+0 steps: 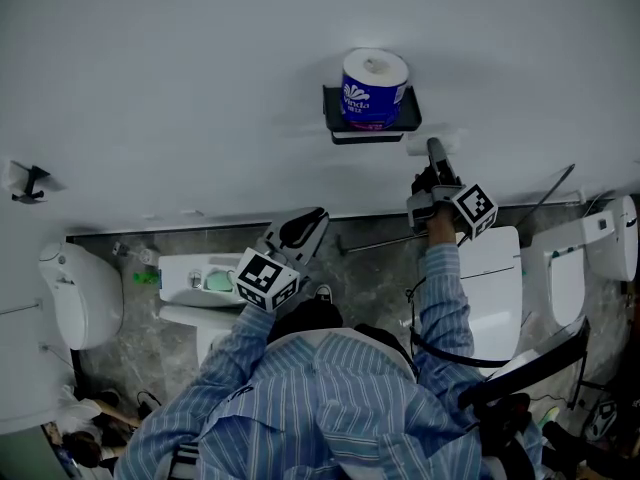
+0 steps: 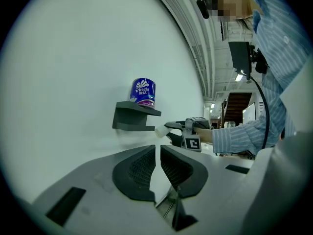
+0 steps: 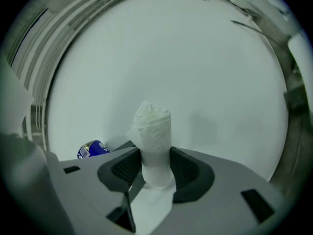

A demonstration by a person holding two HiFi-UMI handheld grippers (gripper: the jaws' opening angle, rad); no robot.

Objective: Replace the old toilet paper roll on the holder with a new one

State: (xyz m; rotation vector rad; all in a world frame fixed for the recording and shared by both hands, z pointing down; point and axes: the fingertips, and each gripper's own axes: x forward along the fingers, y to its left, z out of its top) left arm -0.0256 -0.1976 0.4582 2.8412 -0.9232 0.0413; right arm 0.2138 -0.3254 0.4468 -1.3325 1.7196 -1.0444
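Right gripper (image 3: pixel 155 163), held level toward a pale wall (image 1: pixel 200 88), is clamped on a thin, nearly used-up white toilet paper roll (image 3: pixel 154 131). A loose sheet trails below its jaws. This old roll sits just beside the right end of the dark wall-mounted holder (image 1: pixel 330 108). On the holder's top shelf a new roll (image 1: pixel 374 88) in blue wrapping stands upright. Left gripper (image 2: pixel 157 163) is well apart from the holder, jaws together with nothing between them.
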